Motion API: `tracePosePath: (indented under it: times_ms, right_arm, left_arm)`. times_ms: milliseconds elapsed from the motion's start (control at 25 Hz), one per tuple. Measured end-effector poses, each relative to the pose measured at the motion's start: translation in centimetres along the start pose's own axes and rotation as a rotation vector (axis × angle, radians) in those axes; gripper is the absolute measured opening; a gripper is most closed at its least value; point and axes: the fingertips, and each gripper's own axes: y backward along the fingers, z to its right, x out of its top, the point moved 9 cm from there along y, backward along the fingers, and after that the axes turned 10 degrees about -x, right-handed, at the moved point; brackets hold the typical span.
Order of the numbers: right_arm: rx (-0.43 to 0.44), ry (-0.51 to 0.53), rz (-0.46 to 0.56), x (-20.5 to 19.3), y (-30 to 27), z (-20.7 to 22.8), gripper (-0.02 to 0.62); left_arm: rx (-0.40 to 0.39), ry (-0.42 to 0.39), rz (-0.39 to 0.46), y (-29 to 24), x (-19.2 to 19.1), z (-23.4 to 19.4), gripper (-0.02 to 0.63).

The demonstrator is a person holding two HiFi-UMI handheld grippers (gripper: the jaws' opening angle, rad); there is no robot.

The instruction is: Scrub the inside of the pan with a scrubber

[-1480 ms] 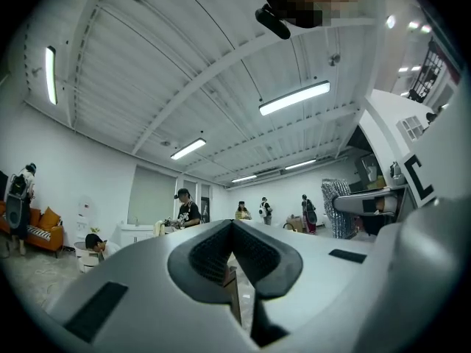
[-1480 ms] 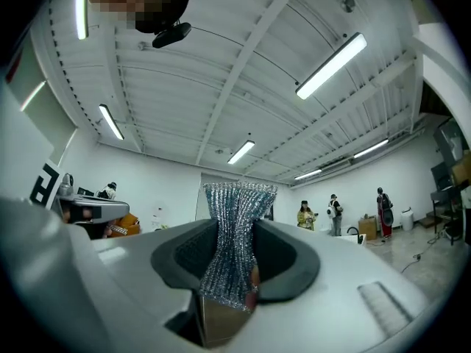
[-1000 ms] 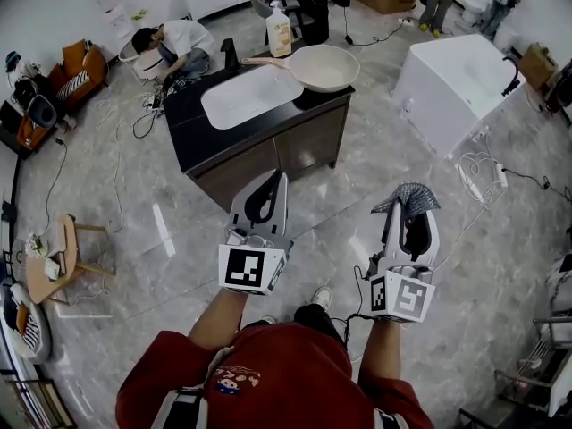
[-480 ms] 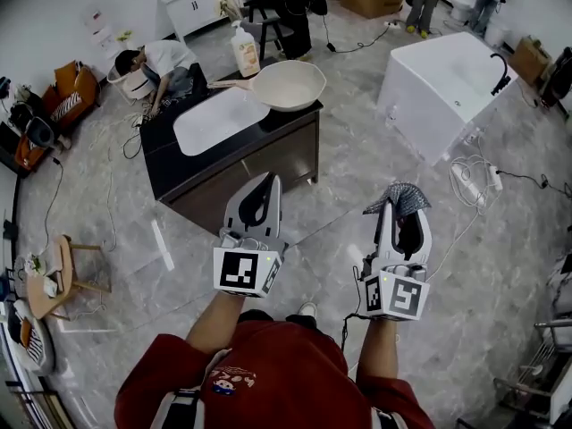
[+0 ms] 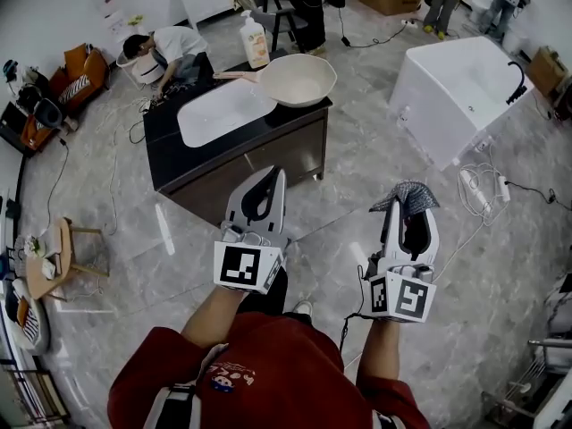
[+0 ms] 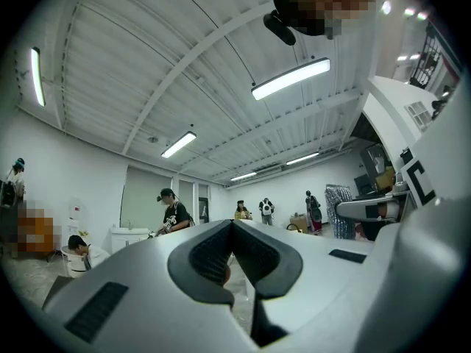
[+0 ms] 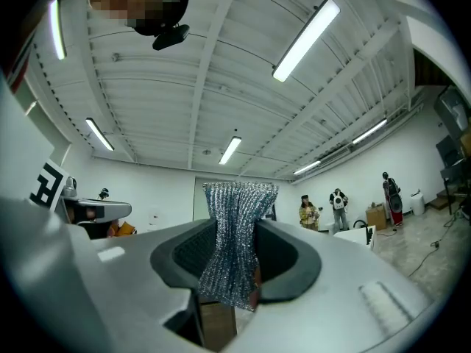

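Nearest the wearer, well short of the desk [image 5: 168,139], the left tongs [image 5: 278,176] are closed pad against pad with nothing between them. The right tongs [image 5: 407,207] are clamped on a silvery mesh scrubber [image 7: 234,235], which sticks out past the tips.

Scrubbing has not started; this looks like the approach step. The next move probably calls for stepping up to the desk, lowering the scrubber into the pan and perhaps steadying the handle with the free tongs.

The cream pan [image 5: 298,79] sits on the desk's far right corner, beside the white basin [image 5: 223,117], with a soap bottle [image 5: 256,41] just behind it.

Both gripper views tilt up toward the ceiling, so neither shows the pan. From the head view it is too small to tell whether its inside is dirty.
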Motion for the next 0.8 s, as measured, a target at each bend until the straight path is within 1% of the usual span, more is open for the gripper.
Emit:
tracePosePath:
  times_ms: [120,280,520,640,800]
  right_arm:
    - [0.006,-0.002,0.0,-0.7,-1.8,-1.2,0.172]
    - [0.042,0.039,-0.012,-2.0,-4.8,-3.1,0.171]
    - [0.062,0.076,-0.02,-3.0,-11.1,-4.8,0.172]
    - [0.069,0.092,-0.039,-3.8,-14.7,-6.1,0.172]
    - [0.08,0.107,-0.059,-5.1,-19.7,-8.1,0.172]
  left_arm:
    - [0.016,0.012,0.01,-0.5,-0.6,-1.9,0.005]
    - [0.035,0.042,0.029,-2.2,-2.2,-4.6,0.005]
    - [0.053,0.075,0.051,-6.6,-4.0,-9.3,0.005]
    - [0.062,0.101,0.046,-8.9,-5.0,-12.3,0.005]
    - [0.068,0.11,0.029,-12.0,-6.5,-16.3,0.005]
